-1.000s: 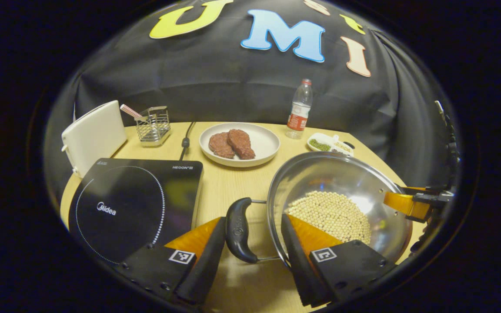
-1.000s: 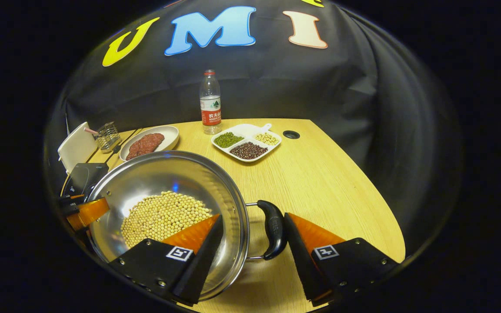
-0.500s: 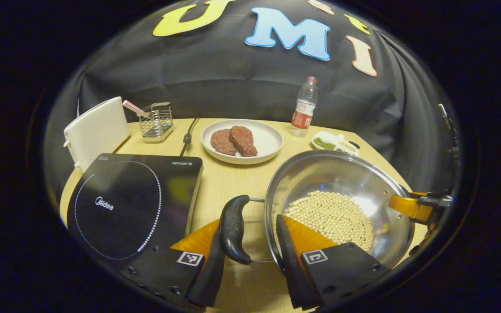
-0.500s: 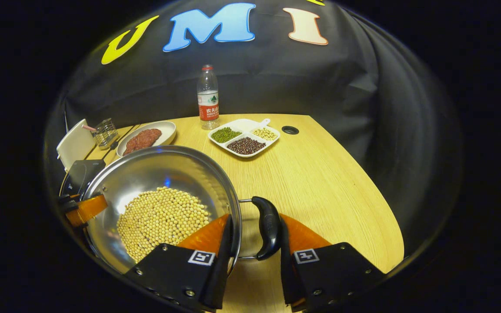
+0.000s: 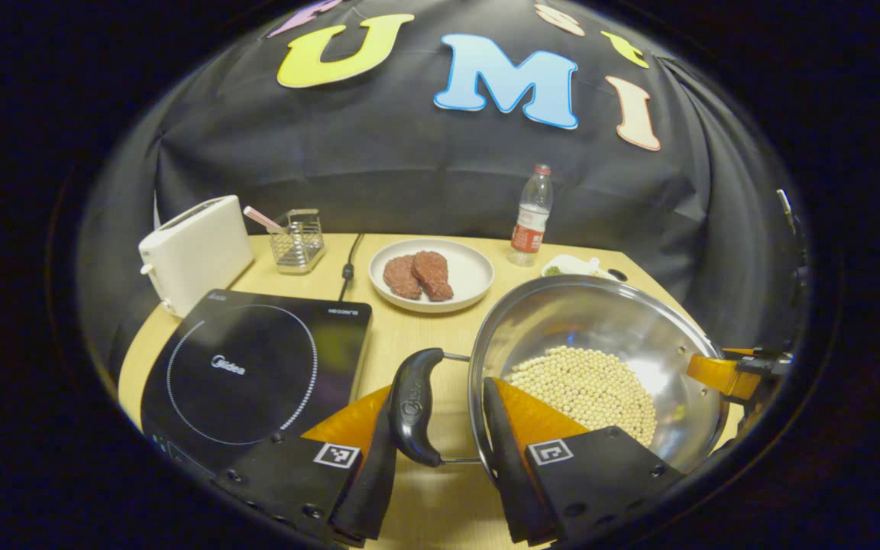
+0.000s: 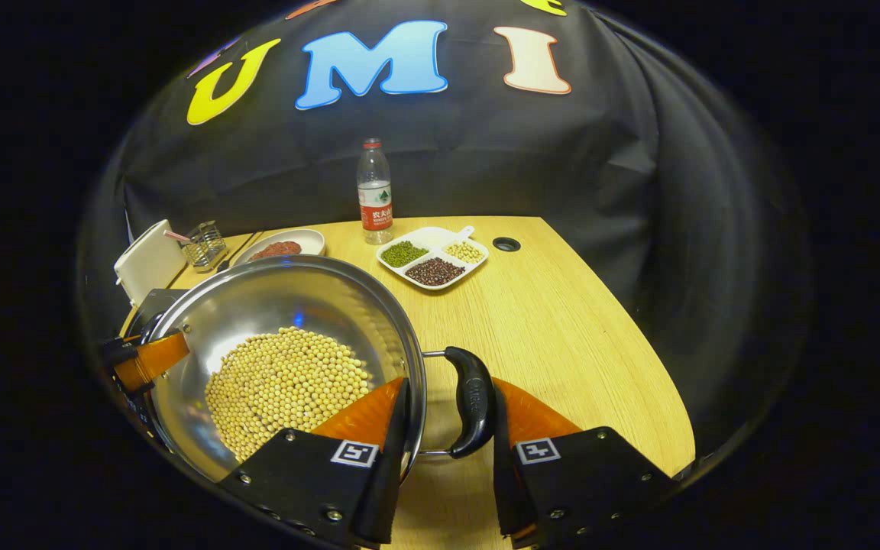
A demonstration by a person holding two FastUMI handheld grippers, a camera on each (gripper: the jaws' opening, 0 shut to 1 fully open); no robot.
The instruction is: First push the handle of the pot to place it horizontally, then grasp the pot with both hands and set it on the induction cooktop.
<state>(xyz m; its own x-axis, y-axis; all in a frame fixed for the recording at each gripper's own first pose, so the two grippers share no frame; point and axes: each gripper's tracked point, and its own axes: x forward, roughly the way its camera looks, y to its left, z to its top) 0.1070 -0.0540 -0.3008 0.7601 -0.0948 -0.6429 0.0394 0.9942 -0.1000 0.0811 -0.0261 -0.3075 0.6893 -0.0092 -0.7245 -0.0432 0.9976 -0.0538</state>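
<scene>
The stainless pot [image 6: 287, 336], rigid and judged heavy with loose soybeans [image 6: 287, 386], sits right of the induction cooktop [image 5: 257, 374]; left gripper [image 5: 440, 435] and right gripper [image 6: 448, 420] each clamp a side handle and the adjoining rim.

Toaster [image 5: 199, 248], meat plate [image 5: 464, 263], bottle [image 6: 374, 191], bean tray [image 6: 432, 260].
</scene>
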